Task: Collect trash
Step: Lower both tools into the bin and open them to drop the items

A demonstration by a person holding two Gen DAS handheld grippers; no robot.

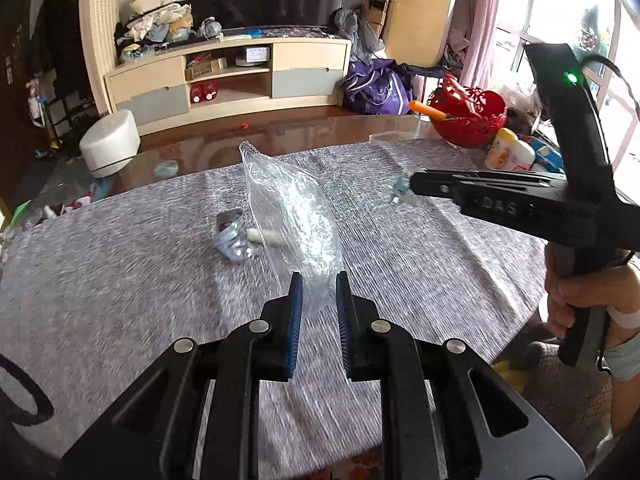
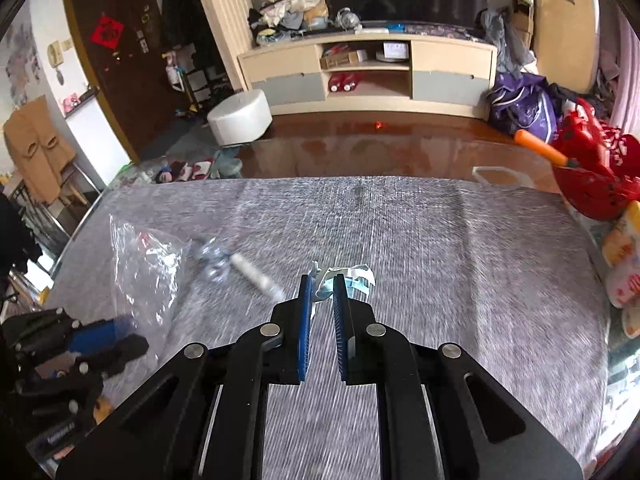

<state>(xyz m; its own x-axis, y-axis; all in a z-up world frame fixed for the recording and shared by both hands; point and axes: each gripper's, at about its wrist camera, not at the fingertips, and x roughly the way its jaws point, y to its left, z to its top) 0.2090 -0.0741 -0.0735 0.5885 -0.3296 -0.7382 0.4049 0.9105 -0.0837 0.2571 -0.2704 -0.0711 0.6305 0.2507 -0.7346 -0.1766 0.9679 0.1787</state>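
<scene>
A cluttered living room with a beige media cabinet [image 2: 368, 68] is showing behind a round table under a grey woven tablecloth [image 2: 440, 248]. The left gripper [image 1: 319, 280] is pinching the lower edge of a clear, crinkled plastic bag [image 1: 288, 204], its blue pads nearly together, holding the bag above the cloth near the table's middle. The right gripper [image 2: 321, 282] is clamping a small white-and-pale-blue scrap of wrapper [image 2: 352, 278] at its fingertips, jaws almost closed. A white paper roll [image 1: 264, 237] and a crumpled bluish wrapper [image 1: 234, 242] are lying together on the cloth near the centre. A red openwork plastic basket [image 1: 470, 114] is sitting at the table's far right edge.
</scene>
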